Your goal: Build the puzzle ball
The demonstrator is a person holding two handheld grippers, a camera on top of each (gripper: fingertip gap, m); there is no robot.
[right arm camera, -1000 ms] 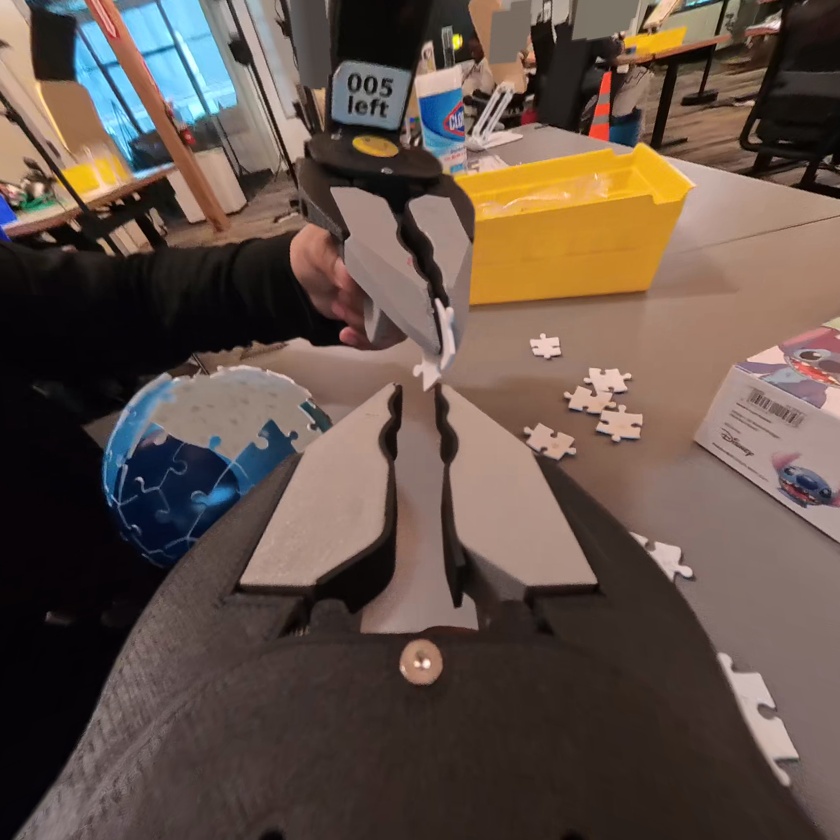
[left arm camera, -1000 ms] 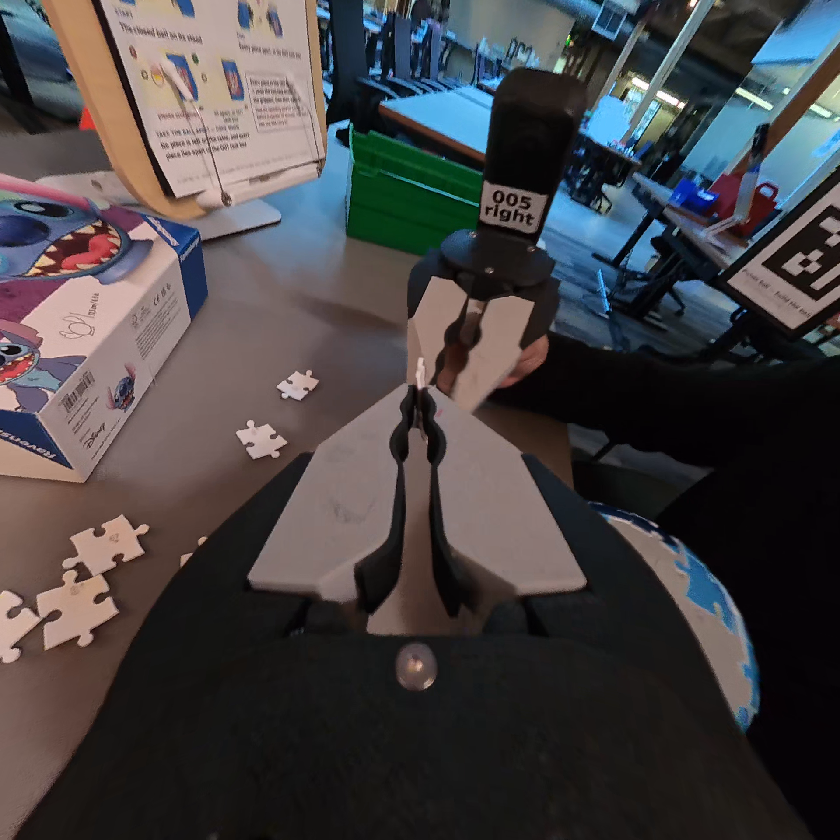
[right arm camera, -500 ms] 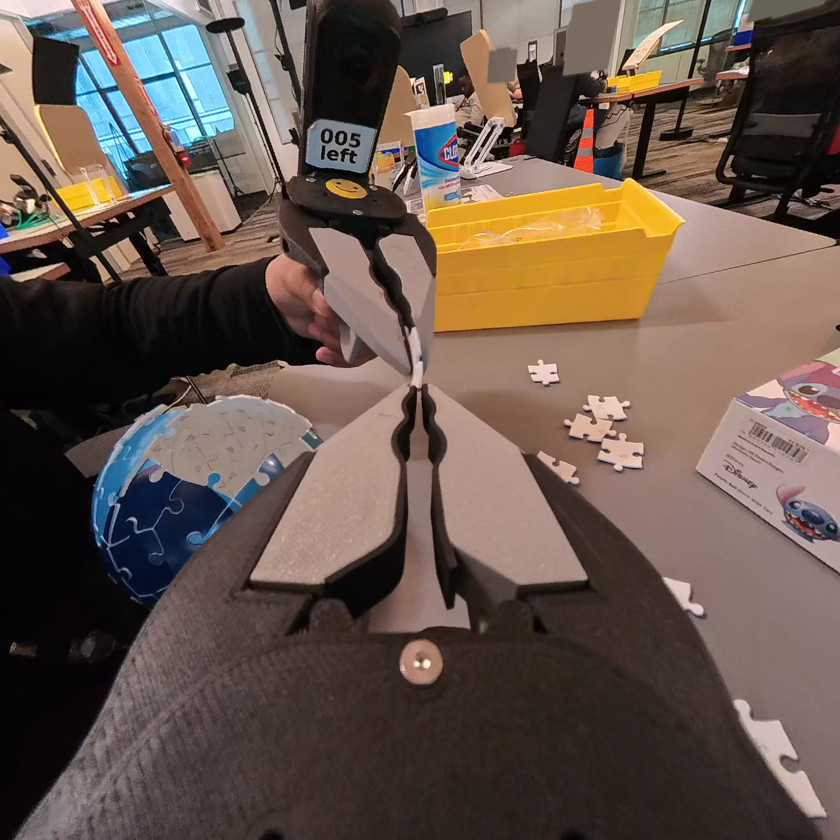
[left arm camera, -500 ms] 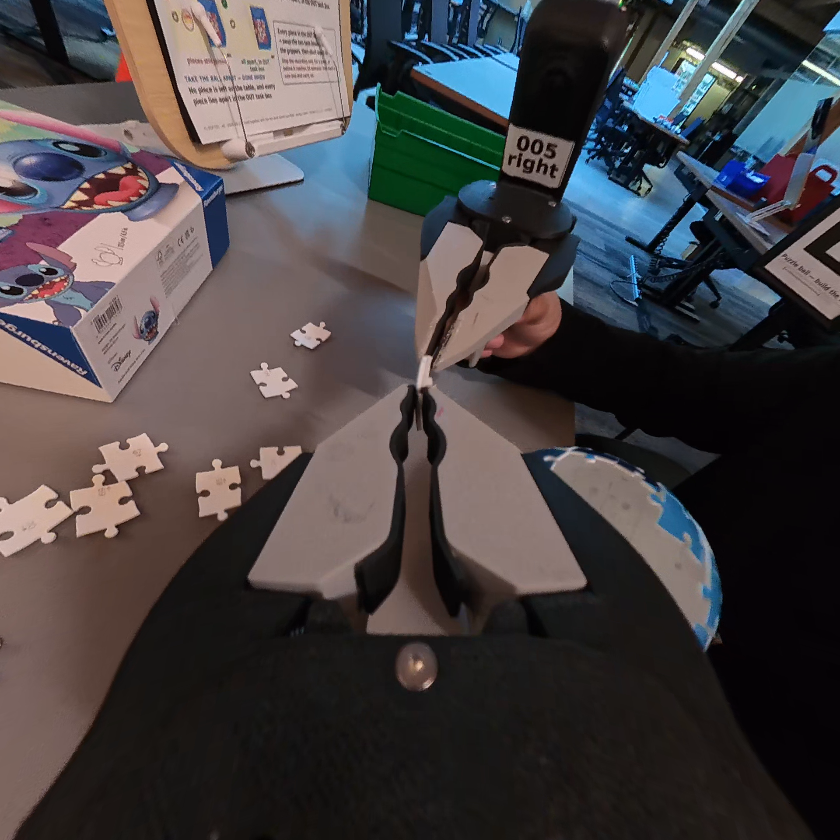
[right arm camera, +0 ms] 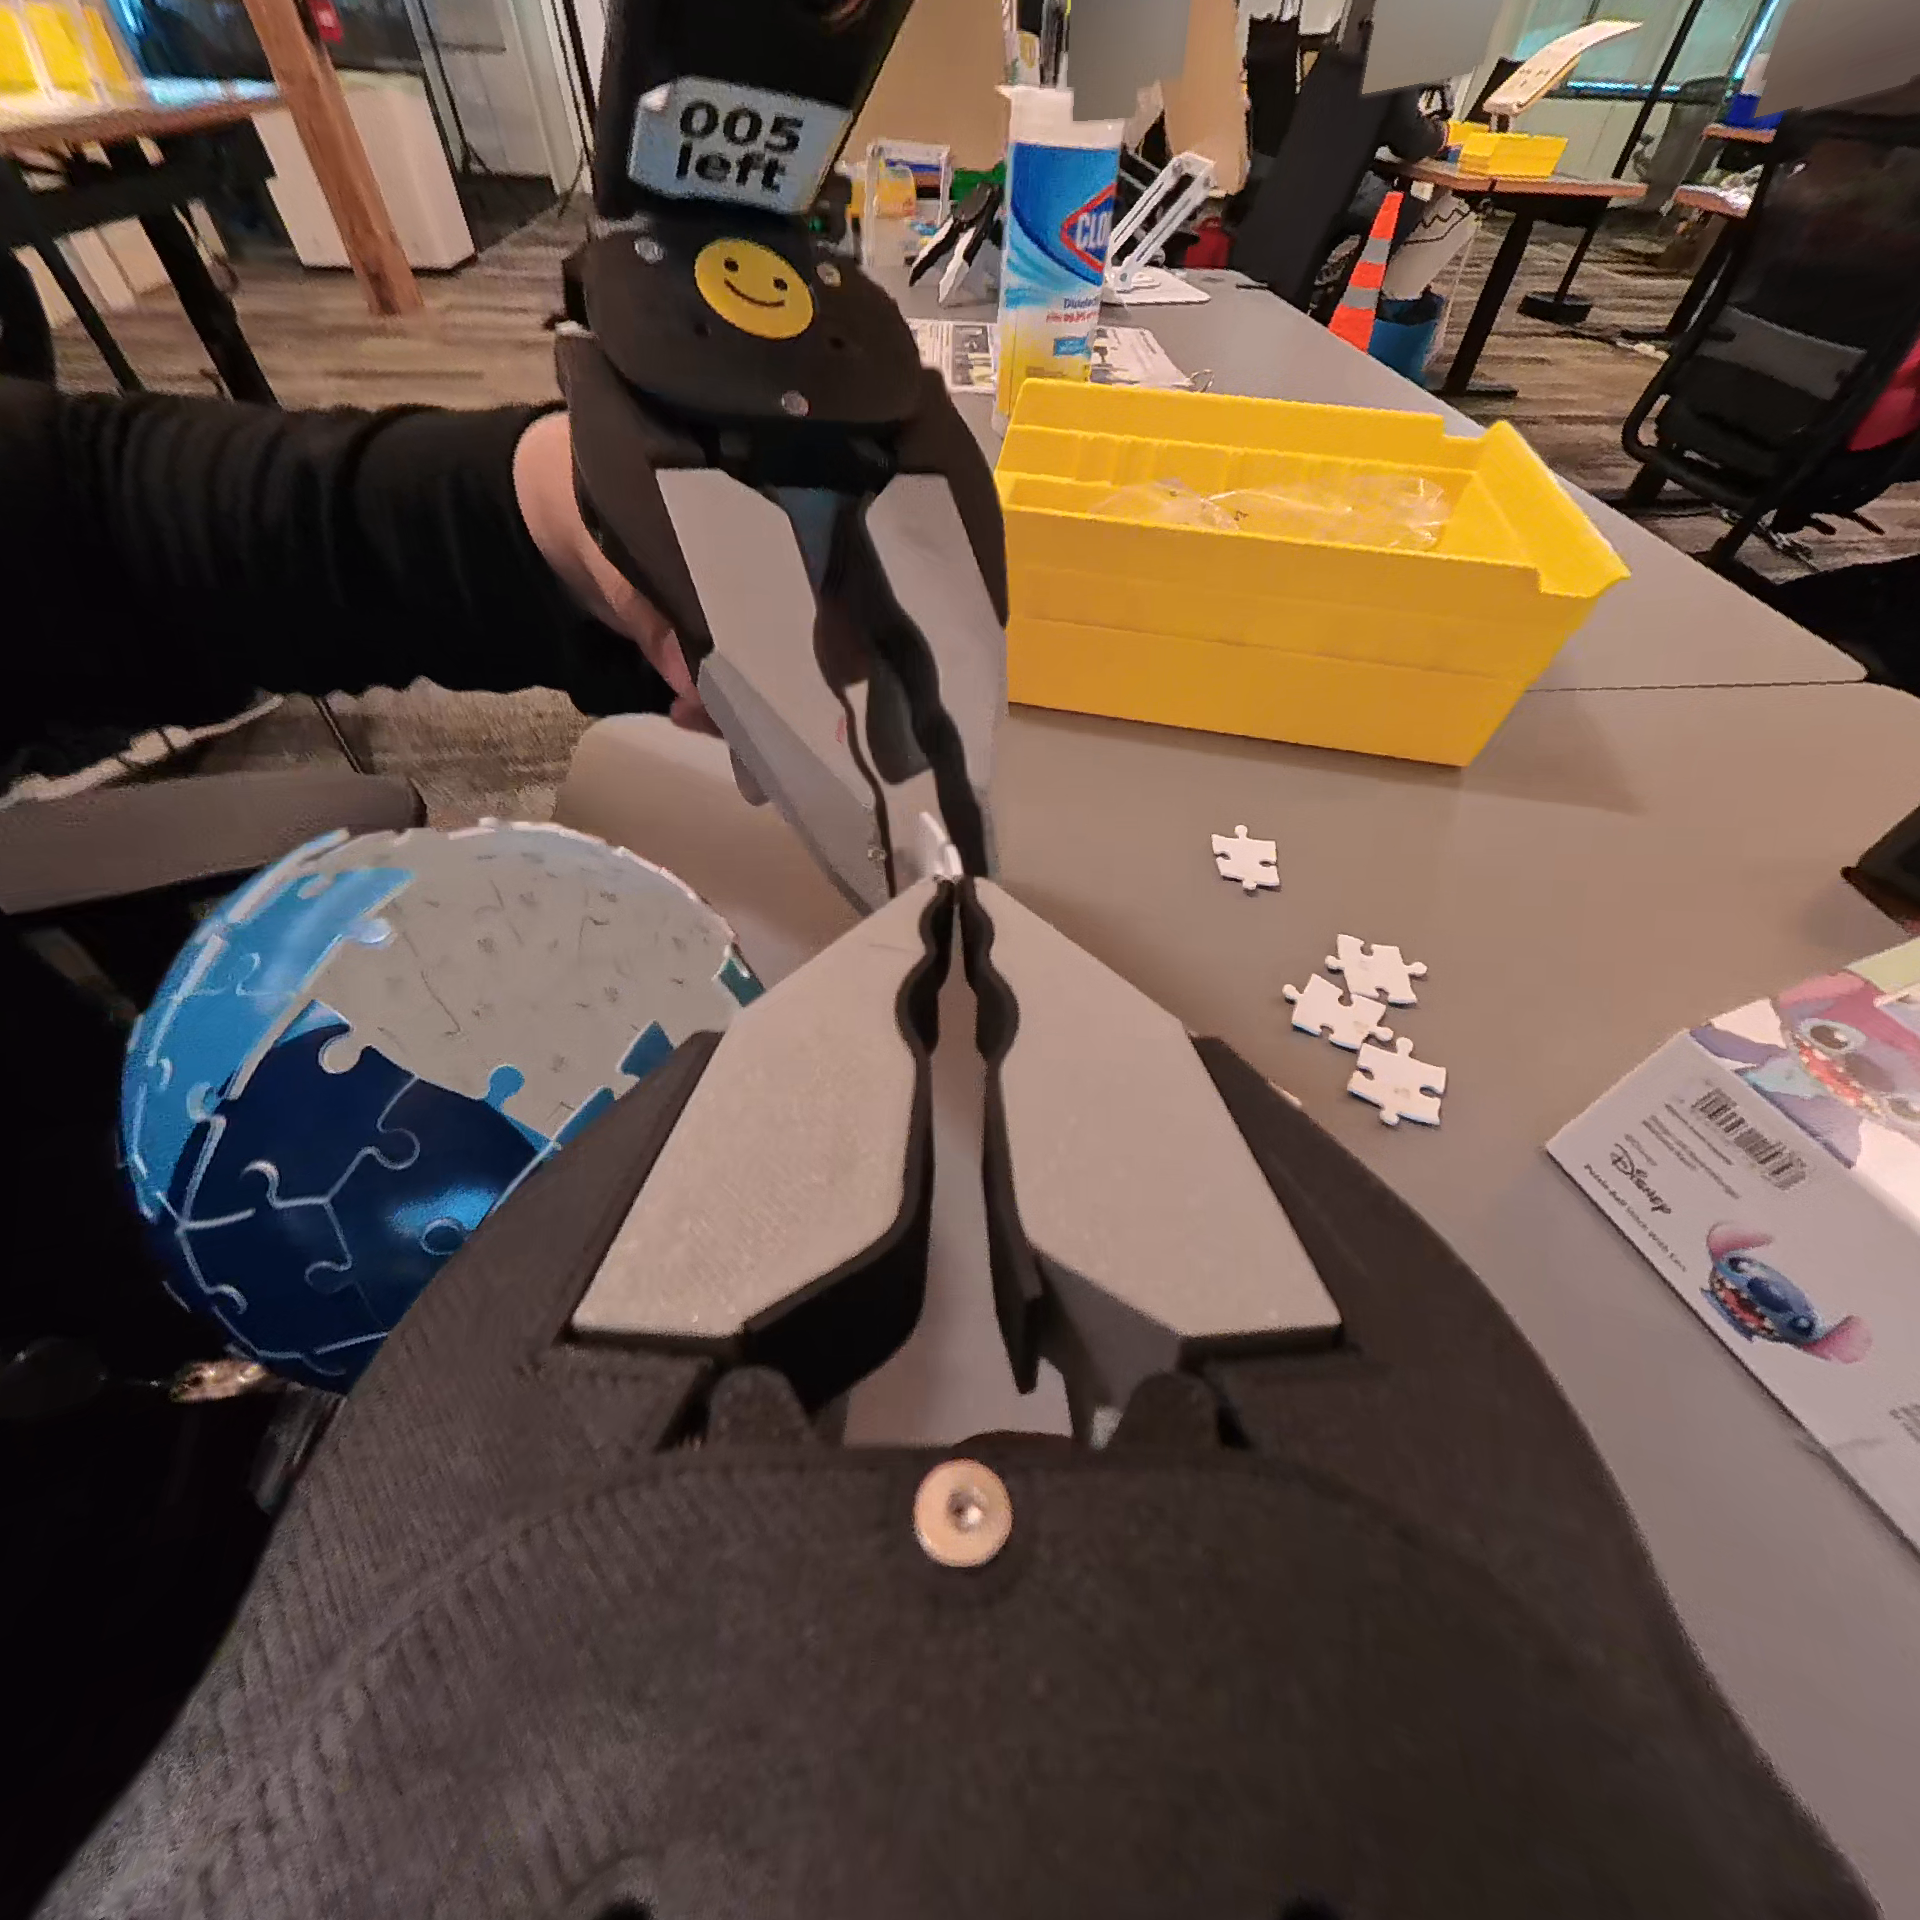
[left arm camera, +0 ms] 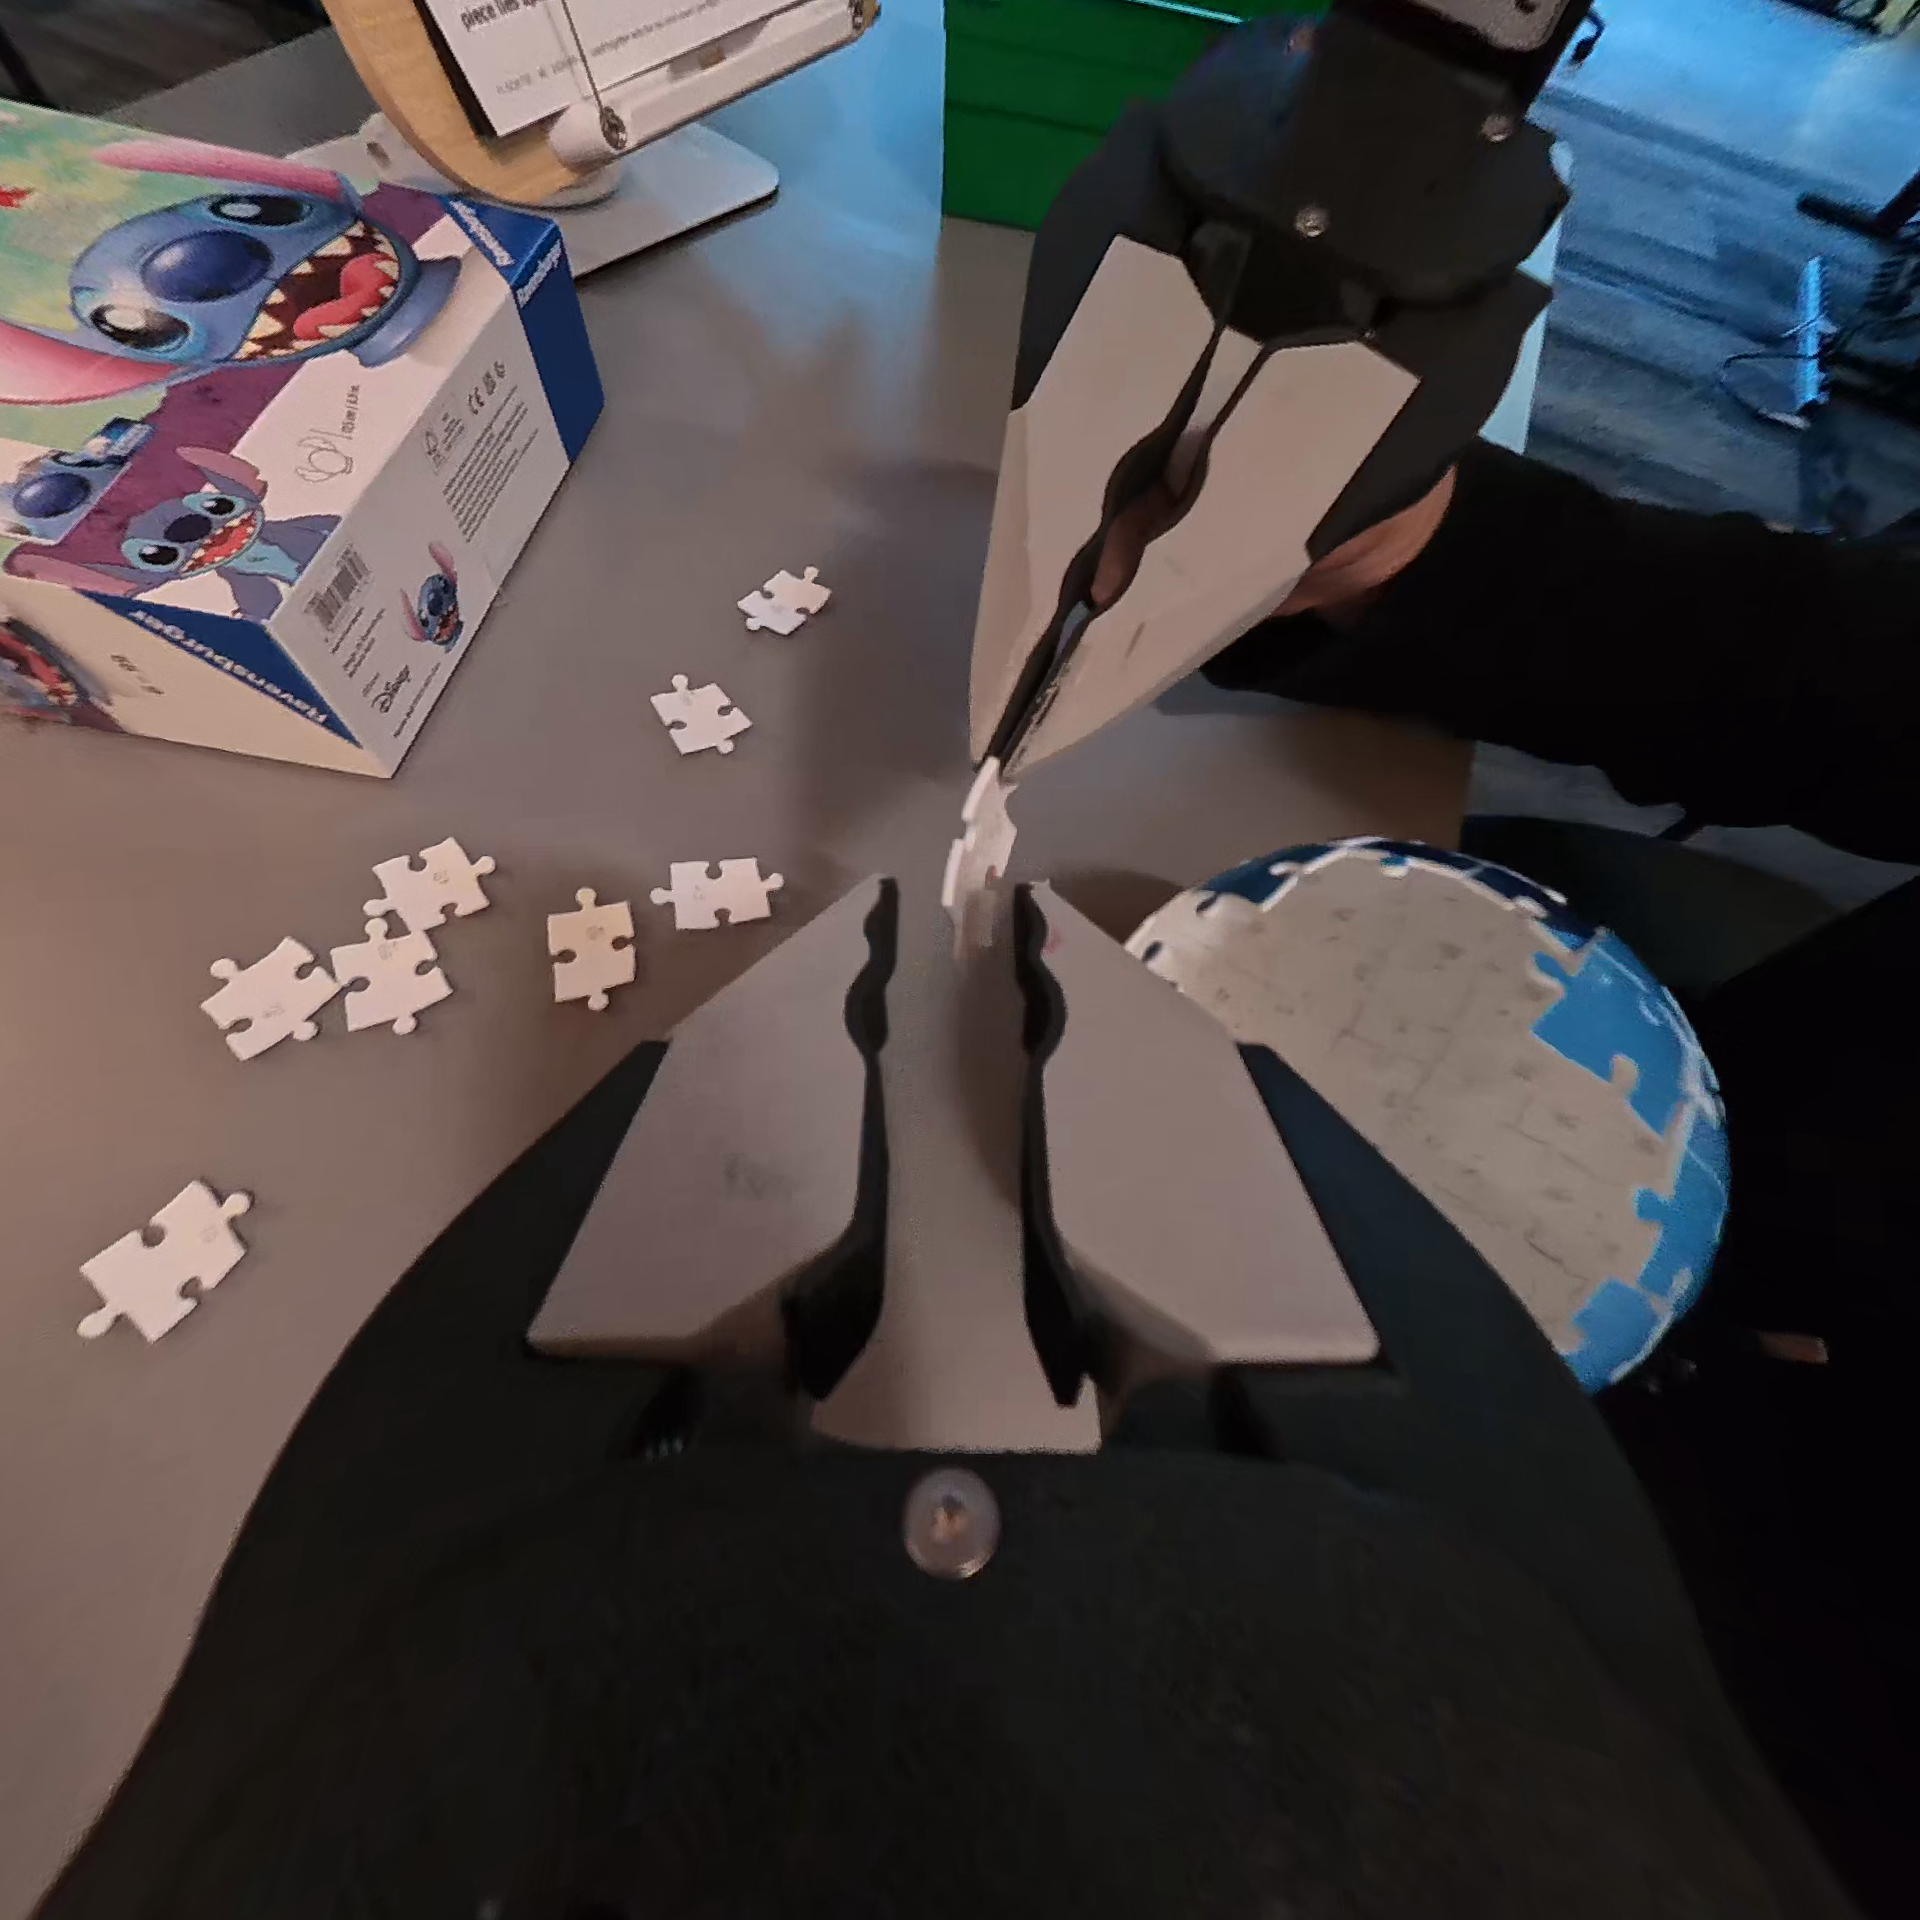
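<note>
The right gripper (left arm camera: 1003,764) pinches one edge of a small white jigsaw piece (left arm camera: 977,862) above the grey table (left arm camera: 831,436); the left gripper (left arm camera: 951,904) stands parted around it. Gripped so thinly, the piece could twist free. The half-built blue-and-white puzzle ball (left arm camera: 1455,1081) waits beside them

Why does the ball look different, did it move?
Cannot tell. The puzzle ball shows more now, but the yellow bin shifts in view too, so the camera moved.

Writing on: white label (right arm camera: 732,145) on left gripper (right arm camera: 930,868) — puzzle box (left arm camera: 312,488), blue-white canister (right arm camera: 1055,239), propped sheet (left arm camera: 644,52).
</note>
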